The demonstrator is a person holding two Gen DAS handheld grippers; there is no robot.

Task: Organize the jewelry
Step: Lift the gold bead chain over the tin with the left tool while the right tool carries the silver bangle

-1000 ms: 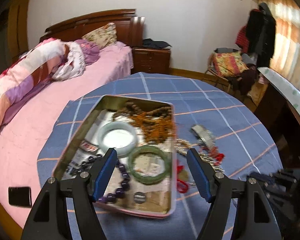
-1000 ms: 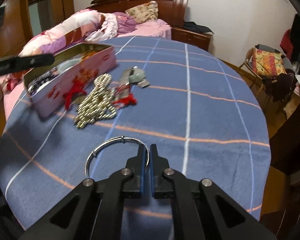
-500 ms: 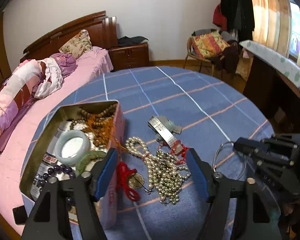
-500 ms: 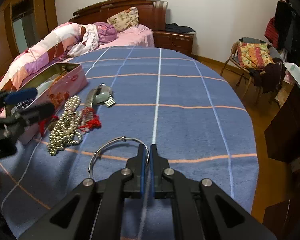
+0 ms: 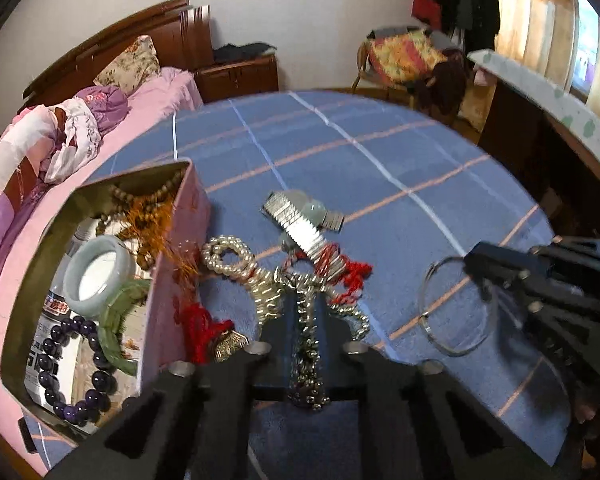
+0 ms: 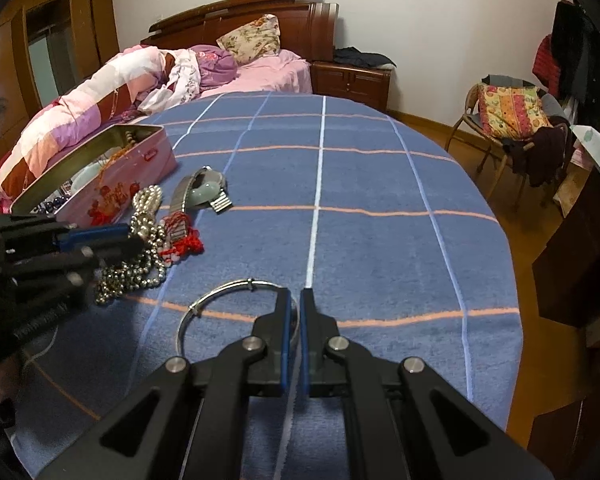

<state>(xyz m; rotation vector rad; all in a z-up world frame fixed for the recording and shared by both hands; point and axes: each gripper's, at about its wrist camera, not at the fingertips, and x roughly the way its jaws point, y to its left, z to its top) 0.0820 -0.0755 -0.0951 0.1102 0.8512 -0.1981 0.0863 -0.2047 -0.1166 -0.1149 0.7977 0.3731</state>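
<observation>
A pink tin box (image 5: pixel 180 240) (image 6: pixel 112 184) holds bangles and bead strings. Beside it on the blue cloth lies a pearl bead necklace (image 5: pixel 240 264) (image 6: pixel 148 208) tangled with red cord and a metal watch (image 5: pixel 300 224) (image 6: pixel 204 192). My left gripper (image 5: pixel 306 320) (image 6: pixel 132 240) is shut on the pearl bead necklace. My right gripper (image 6: pixel 295 300) (image 5: pixel 472 264) is shut on a thin silver bangle (image 6: pixel 220 300) (image 5: pixel 452 312) held just above the cloth.
The round table (image 6: pixel 380 240) has a blue plaid cloth. A bed (image 6: pixel 180 72) stands behind it to the left, a chair with clothes (image 6: pixel 512 120) to the right, and a dark desk (image 5: pixel 540 120) at the far right.
My left gripper swung right from over the tin to the bead pile and closed on the pearl necklace. My right gripper keeps hold of the silver bangle.
</observation>
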